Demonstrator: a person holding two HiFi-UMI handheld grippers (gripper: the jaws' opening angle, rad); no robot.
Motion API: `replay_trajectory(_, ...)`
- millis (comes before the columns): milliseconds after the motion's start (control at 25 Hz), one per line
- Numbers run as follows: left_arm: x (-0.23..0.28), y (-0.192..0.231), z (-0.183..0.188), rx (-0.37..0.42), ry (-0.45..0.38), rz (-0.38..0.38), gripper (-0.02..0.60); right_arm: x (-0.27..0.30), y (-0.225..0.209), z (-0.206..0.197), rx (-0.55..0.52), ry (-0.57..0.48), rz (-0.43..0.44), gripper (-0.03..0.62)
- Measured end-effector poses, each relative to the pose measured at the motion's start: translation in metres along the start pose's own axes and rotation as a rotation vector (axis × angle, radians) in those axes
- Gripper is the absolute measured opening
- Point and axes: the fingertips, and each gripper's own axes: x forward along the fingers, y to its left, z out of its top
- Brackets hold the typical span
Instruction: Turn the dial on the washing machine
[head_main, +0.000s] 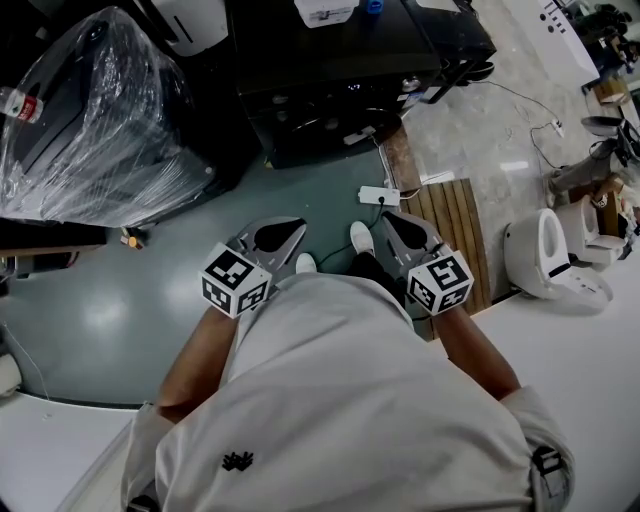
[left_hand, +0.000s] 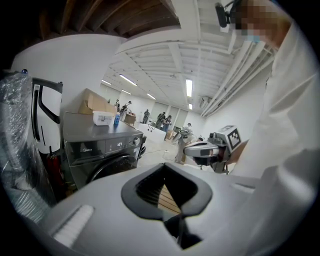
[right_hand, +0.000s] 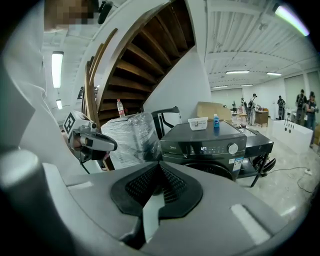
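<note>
Right of centre, right gripper view: dial (right_hand: 233, 148) on washing machine (right_hand: 197, 150), well apart, ahead. Right gripper (right_hand: 160, 167) judged nearer than left gripper (left_hand: 165, 167). Both pairs of fingers pressed together, empty.

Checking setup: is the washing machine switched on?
On: the washing machine shows lit digits on its display, left of the dial.

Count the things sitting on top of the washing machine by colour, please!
white box: 1
blue bottle: 1
Total on the washing machine: 2
</note>
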Motion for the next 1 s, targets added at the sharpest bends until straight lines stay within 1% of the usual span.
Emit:
replay_trajectory(680, -0.002, -0.005, -0.01, -0.001, 0.006, -0.013, 0.055, -0.009, 0.007, -0.002, -0.003, -0.007, -0.011, 0.002)
replay_trajectory(1000, 0.008, -0.001, -0.014, -0.011, 0.009, -0.015, 0.055, -0.01, 0.004, -0.004, 0.005, -0.003, -0.012, 0.002)
